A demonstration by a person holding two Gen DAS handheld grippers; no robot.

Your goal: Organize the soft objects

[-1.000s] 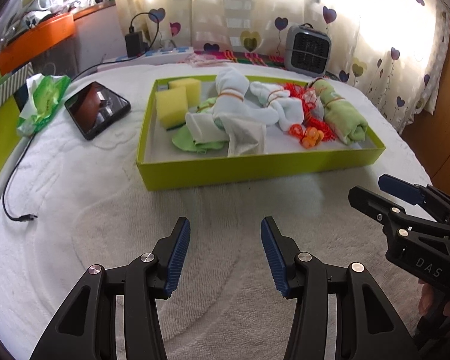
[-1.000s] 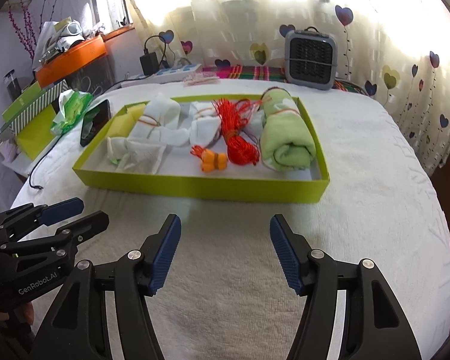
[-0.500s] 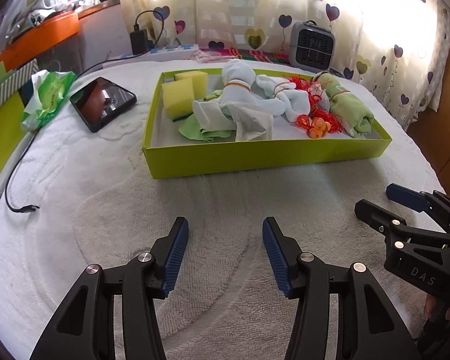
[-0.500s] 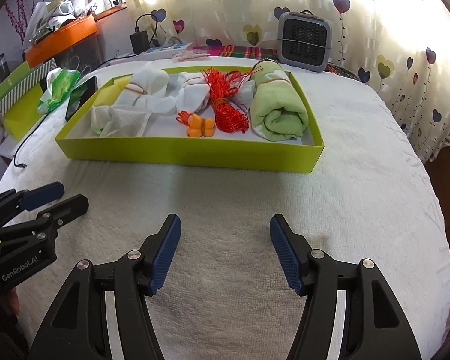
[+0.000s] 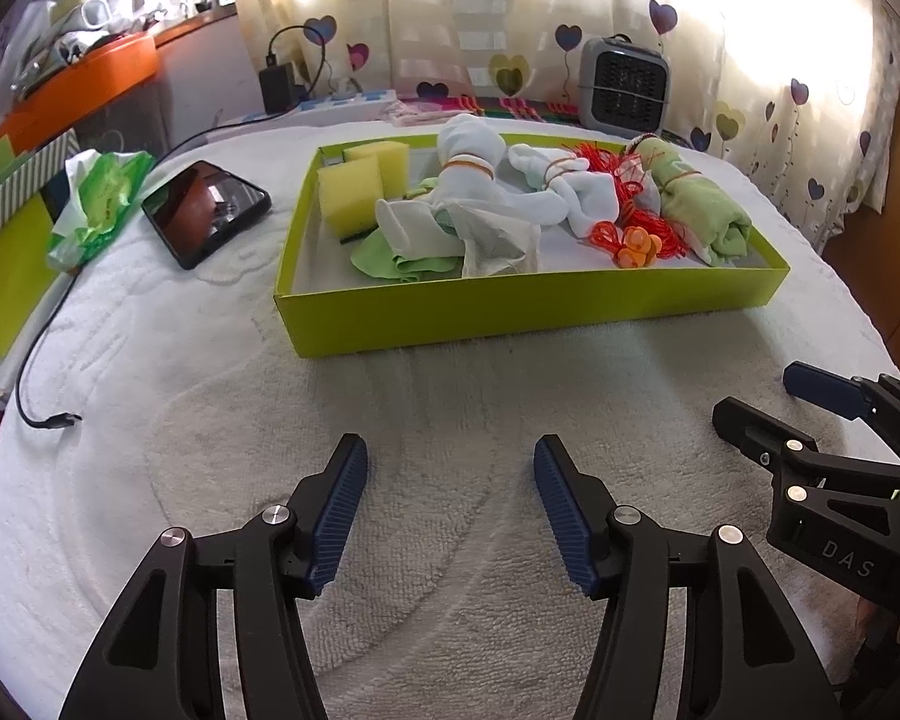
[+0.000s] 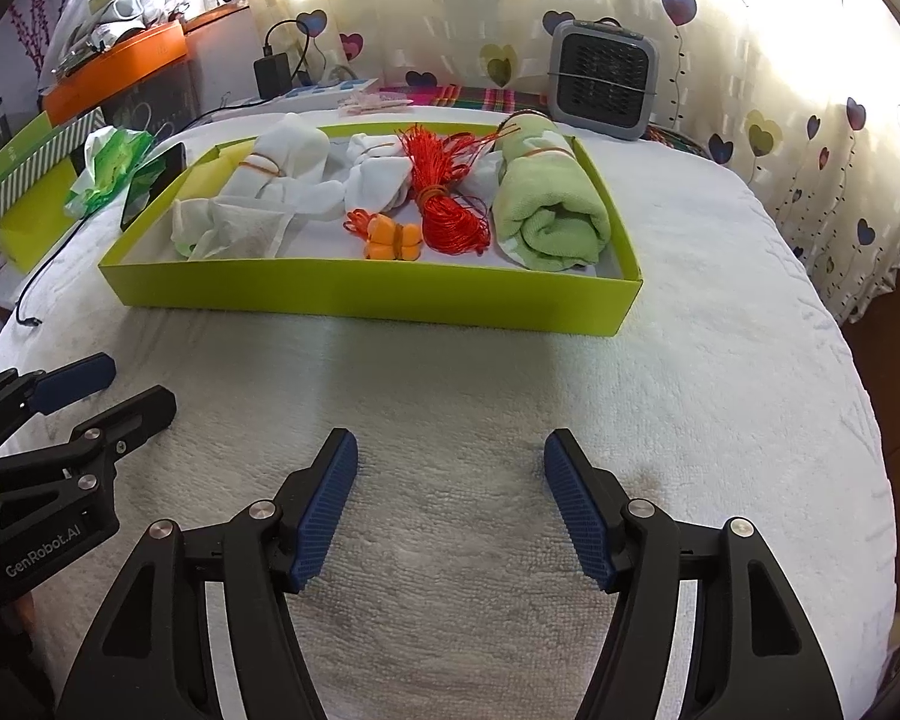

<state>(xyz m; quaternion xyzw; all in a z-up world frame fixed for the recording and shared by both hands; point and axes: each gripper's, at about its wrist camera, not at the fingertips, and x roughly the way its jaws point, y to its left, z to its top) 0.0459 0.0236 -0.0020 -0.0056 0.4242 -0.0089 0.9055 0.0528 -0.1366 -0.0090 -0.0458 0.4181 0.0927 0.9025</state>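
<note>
Lime-green tray (image 5: 510, 315) is sitting on the white towelling cover (image 5: 426, 420), taken as landmark. Inside it, from its left end: two yellow sponges (image 5: 354, 189), a light-green cloth (image 5: 390, 258), white cloths bound with rubber bands (image 5: 480, 192), a red cord bundle (image 6: 450, 204) with an orange butterfly-shaped piece (image 6: 393, 240) in front of it, and a rolled green towel (image 6: 546, 204) lying at the right end. Left gripper (image 5: 450, 504) is hovering over the cover on the near side of the tray, jaws apart and just having been opening, nothing between them. Right gripper (image 6: 447, 504) is hovering likewise, jaws wide and just opening further, empty. A smartphone (image 5: 207, 210) is lying left of the tray.
</note>
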